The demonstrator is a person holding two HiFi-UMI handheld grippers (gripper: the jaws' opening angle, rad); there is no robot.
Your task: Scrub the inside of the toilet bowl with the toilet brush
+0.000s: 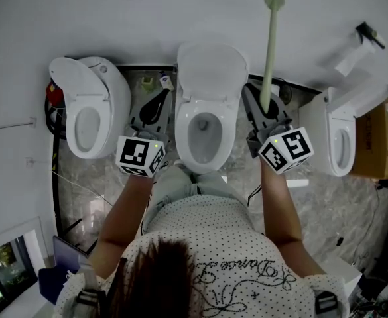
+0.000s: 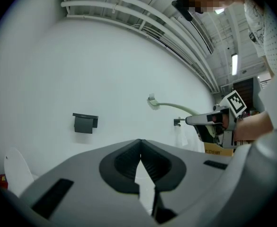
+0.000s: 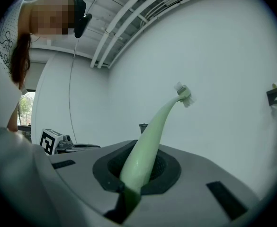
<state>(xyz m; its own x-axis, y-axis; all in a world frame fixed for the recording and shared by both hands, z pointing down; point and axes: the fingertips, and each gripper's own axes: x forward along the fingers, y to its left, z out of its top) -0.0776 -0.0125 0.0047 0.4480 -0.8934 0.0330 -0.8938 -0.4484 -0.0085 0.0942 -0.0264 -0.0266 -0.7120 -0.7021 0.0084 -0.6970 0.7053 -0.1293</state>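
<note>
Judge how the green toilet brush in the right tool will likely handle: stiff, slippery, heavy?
The toilet brush is probably fairly stiff: it holds its curve though the right tool grips only one end. Its glossy plastic may slip. The small head suggests light weight.

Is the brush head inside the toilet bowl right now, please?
No; the toilet brush in the right gripper sticks out beside the toilet bowl.

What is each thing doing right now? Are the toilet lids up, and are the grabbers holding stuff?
Middle toilet: lid up, bowl open.
Left toilet: lid up, bowl open.
Toilet brush: in the air, out of the bowl, head up near the wall.
Right gripper: shut on the toilet brush handle.
Left gripper: shut, holding nothing.
</note>
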